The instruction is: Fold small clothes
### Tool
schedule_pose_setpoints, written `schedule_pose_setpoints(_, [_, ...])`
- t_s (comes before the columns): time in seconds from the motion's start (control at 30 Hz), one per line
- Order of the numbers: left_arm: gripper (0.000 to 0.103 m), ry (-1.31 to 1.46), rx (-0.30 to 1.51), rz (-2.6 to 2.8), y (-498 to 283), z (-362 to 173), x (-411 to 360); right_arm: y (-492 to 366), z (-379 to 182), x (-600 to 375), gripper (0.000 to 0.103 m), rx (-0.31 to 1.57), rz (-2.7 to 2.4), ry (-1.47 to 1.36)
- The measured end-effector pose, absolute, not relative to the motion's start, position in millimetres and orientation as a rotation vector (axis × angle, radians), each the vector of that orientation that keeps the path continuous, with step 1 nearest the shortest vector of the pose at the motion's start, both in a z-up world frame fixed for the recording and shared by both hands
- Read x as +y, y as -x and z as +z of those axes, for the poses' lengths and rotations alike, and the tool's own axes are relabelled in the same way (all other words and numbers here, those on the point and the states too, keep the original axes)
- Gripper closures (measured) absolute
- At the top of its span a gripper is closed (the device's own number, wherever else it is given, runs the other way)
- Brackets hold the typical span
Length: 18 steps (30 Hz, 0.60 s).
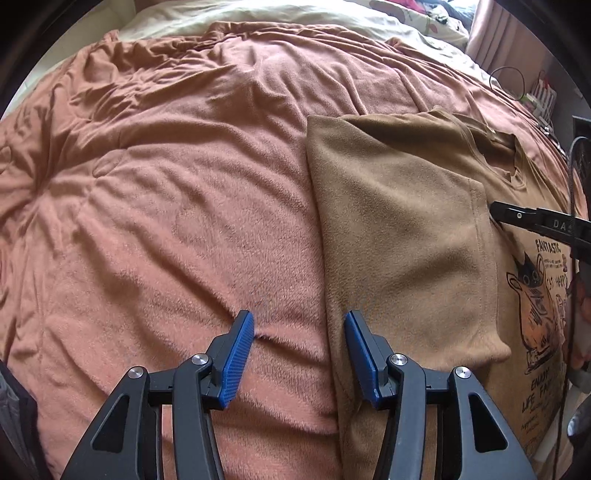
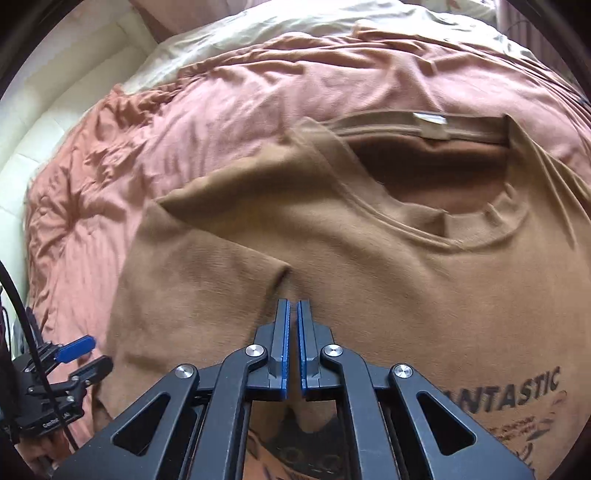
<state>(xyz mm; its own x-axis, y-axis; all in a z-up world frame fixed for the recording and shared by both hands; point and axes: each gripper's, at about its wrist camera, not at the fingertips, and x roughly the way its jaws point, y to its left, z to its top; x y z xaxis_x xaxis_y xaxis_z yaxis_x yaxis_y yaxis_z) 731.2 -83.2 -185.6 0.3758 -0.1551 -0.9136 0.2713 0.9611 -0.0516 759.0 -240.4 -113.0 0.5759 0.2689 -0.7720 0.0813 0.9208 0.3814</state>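
Brown shirt [image 2: 406, 295], print "FANTASTIC" read at 4 o'clock, is laid on blanket [image 1: 166, 203]. Left gripper [image 1: 298, 325] is held wide, empty. Right gripper [image 2: 294, 304] is nearly closed; grasp cannot be told.

Soft daylight, brightest at the top on the pale sheet [image 1: 280, 14]. Shallow shadows sit in the blanket [image 1: 166, 184] creases. Strong fisheye bending, black corners; the centre is sharp, with no glare.

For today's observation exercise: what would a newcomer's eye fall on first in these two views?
The brown T-shirt on the salmon blanket, one side already folded inward over its front. Next, the printed cat graphic with "FANTASTIC" lettering, on the part left uncovered. Then the blue-padded jaws: the left gripper open at the shirt's edge, the right gripper nearly shut.
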Motion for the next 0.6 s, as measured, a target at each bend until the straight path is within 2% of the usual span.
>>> schedule_pose_setpoints(0.2, [0.042, -0.163, 1.179, -0.259, -717, -185, -85, -745, -103, -248, 0.101, 0.996, 0.132, -0.426])
schedule_pose_setpoints(0.27, [0.042, -0.156, 1.185, -0.255, -711, -183, -83, -737, -95, -251, 0.097, 0.989, 0.135, -0.418])
schedule_pose_setpoints(0.3, [0.042, -0.146, 1.187, -0.253, -708, -180, -81, -733, -90, -253, 0.084, 0.986, 0.137, -0.419])
schedule_pose_setpoints(0.33, [0.042, -0.136, 1.185, -0.252, -706, -177, -79, -729, -86, -257, 0.06, 0.983, 0.136, -0.419])
schedule_pose_setpoints(0.4, [0.042, -0.122, 1.169, -0.245, -697, -167, -76, -714, -73, -261, 0.037, 0.96, 0.121, -0.401])
schedule_pose_setpoints(0.57, [0.034, -0.102, 1.139, -0.257, -675, -137, -73, -671, -46, -265, 0.033, 0.964, 0.121, -0.356])
schedule_pose_setpoints(0.6, [0.031, -0.099, 1.132, -0.257, -670, -131, -74, -663, -40, -266, 0.026, 0.964, 0.114, -0.346])
